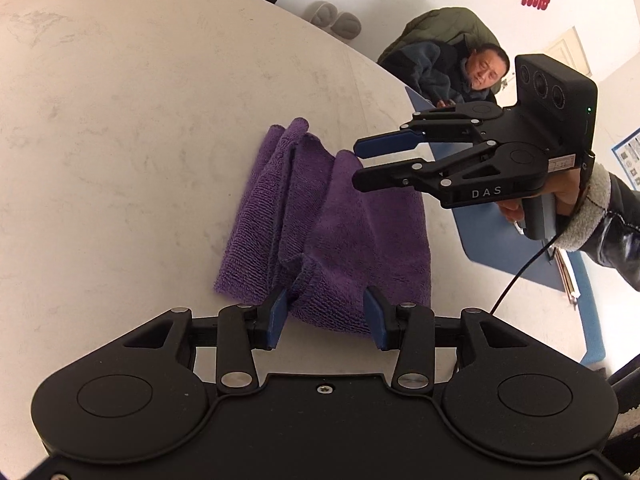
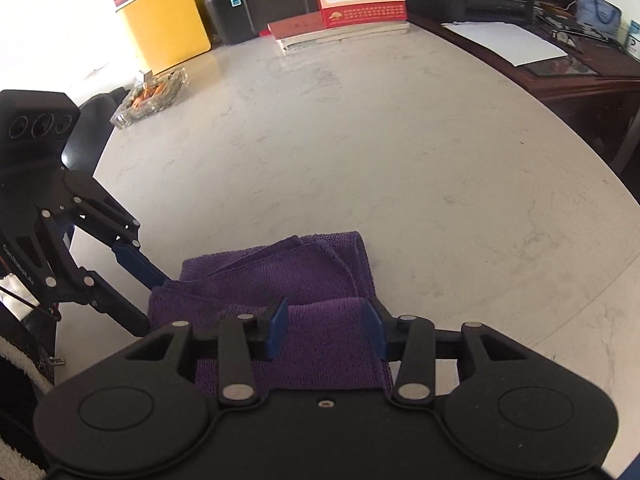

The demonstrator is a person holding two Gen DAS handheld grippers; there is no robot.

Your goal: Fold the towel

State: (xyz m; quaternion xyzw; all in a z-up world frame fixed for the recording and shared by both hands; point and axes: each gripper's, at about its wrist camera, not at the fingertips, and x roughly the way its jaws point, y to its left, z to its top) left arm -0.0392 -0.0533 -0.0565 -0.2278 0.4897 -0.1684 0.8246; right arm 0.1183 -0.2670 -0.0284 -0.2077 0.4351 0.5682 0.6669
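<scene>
I hold my left gripper (image 1: pixel 326 314) low over the near edge of the pale desk (image 1: pixel 120 120), jaws spread and empty, its blue fingertips (image 1: pixel 278 308) flanking the nearest hem of the purple towel (image 1: pixel 332 220). The towel lies bunched in loose, uneven layers toward the desk's right edge, already doubled over itself but not squared. My right gripper (image 1: pixel 360 164) hovers just above the towel's far side, jaws also parted, gripping nothing. Terry cloth like this looks light, soft and limp; I judge it will sag and slide between layers, so I should pinch a hemmed corner through every layer. A glass ashtray (image 2: pixel 154 96) sits well apart at the desk's far edge.
</scene>
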